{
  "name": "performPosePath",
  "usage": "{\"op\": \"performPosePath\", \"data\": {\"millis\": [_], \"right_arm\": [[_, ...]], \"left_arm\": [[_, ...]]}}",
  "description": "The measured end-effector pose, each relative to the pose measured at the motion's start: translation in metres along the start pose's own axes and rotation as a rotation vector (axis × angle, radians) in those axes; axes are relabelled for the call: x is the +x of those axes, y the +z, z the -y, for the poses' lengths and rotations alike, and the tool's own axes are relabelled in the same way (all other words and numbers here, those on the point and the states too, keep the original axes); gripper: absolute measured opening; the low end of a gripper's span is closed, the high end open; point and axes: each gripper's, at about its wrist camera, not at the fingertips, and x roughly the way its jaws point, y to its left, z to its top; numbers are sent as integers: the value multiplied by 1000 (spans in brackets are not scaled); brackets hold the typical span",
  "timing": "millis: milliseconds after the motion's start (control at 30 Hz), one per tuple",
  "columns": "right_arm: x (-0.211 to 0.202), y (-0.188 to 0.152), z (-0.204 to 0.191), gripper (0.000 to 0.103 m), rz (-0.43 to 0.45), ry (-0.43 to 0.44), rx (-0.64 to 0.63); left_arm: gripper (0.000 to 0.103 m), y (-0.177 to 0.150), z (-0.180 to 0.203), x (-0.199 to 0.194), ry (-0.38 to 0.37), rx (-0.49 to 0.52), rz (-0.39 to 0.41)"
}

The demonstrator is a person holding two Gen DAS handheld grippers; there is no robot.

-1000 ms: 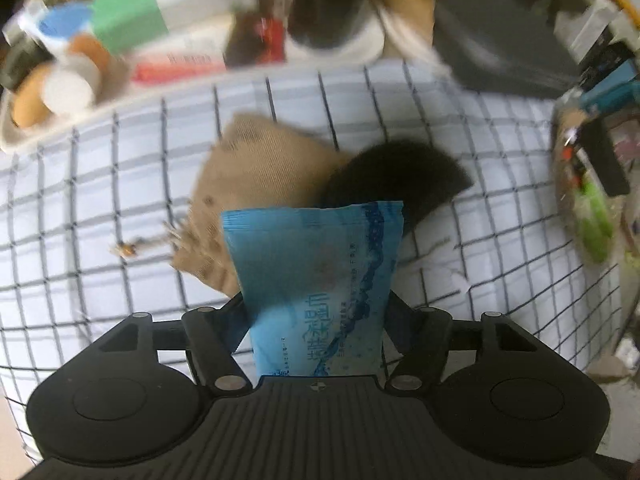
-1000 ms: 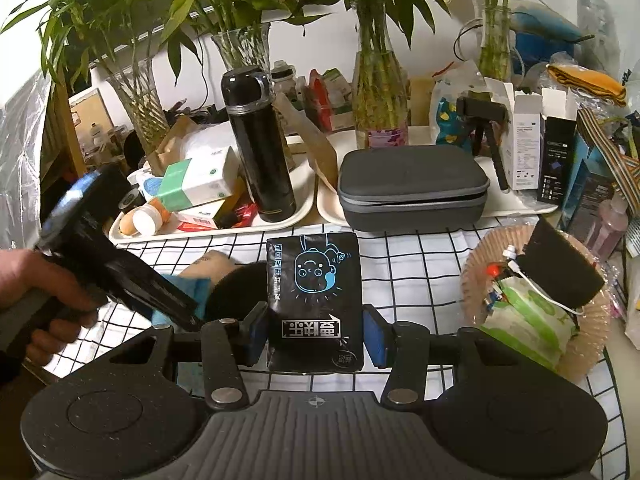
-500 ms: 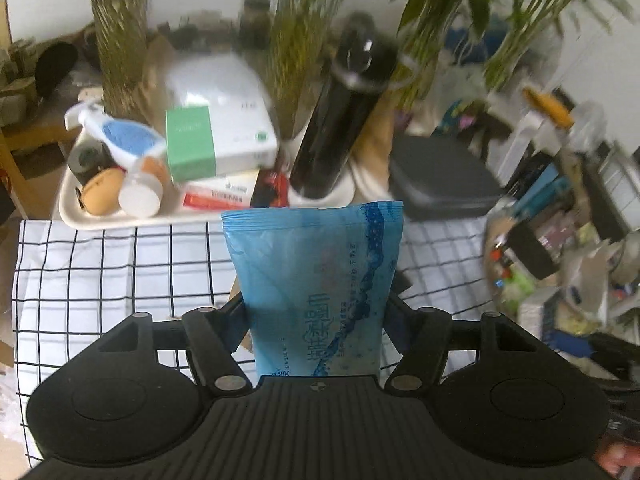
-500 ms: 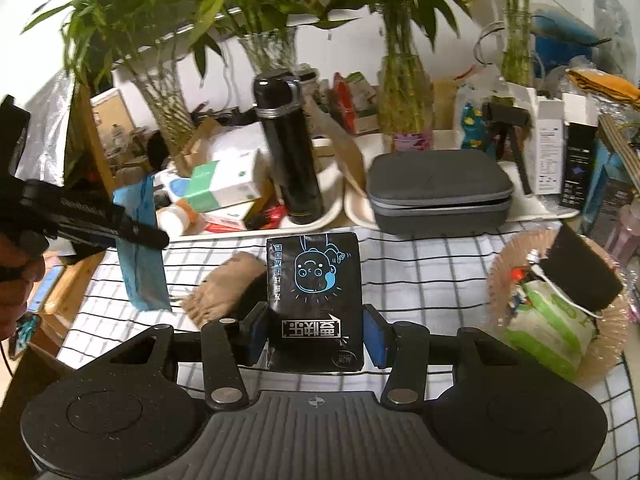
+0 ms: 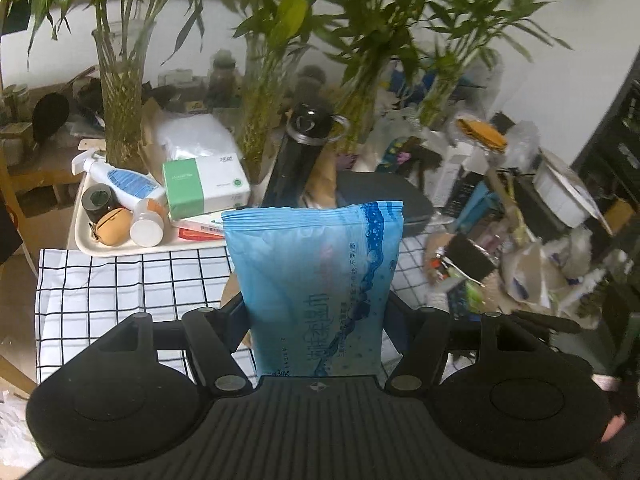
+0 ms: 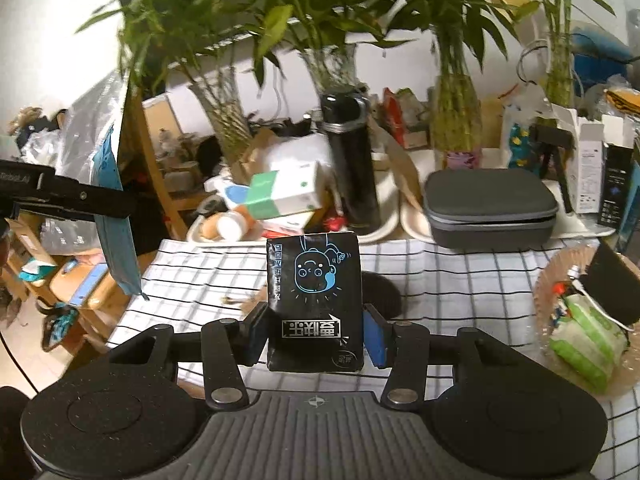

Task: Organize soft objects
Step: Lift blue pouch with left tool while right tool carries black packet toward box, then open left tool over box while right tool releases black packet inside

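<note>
My left gripper (image 5: 316, 320) is shut on a blue soft pack of wet wipes (image 5: 316, 280) and holds it upright, high above the checked tablecloth (image 5: 120, 280). The same pack (image 6: 114, 236) and the left gripper (image 6: 96, 204) show at the left of the right wrist view, lifted off the table's left side. My right gripper (image 6: 316, 332) is shut on a black soft pack with a blue cartoon face (image 6: 314, 300), held above the cloth (image 6: 460, 280). A black soft item (image 6: 382, 294) and a tan cloth item (image 6: 252, 304) lie on the cloth behind it, mostly hidden.
A white tray (image 5: 92, 246) at the back holds a green-white box (image 5: 206, 186), bottles and a black flask (image 5: 298, 160). A grey zip case (image 6: 490, 204) sits at the back right. A woven basket (image 6: 560, 280) with packets stands at right. Glass vases of bamboo (image 6: 456, 128) line the rear.
My left gripper has risen and tilted up from over the tan and black items, carrying the blue pack up and to the left. My right gripper has shifted slightly with its black pack.
</note>
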Motion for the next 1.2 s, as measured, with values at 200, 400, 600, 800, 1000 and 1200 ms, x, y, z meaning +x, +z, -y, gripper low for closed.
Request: {"op": "performPosePath", "data": {"millis": [200, 400, 600, 800, 1000, 1200], "right_arm": [[-11, -9, -20, 51, 7, 58, -30], [-19, -18, -33, 52, 2, 86, -66], [-24, -28, -44, 52, -3, 93, -87], [-28, -42, -58, 52, -28, 102, -131], [-33, -52, -62, 52, -43, 102, -154], [-38, -55, -56, 52, -40, 89, -146]], "left_arm": [[66, -31, 3, -26, -19, 34, -17], [66, -60, -6, -39, -11, -1, -24], [66, -83, -8, -35, 47, -15, -25], [68, -102, -16, -25, 79, -55, 2], [75, -117, -27, -28, 83, -125, 40], [82, -126, -27, -51, 103, -101, 125]]}}
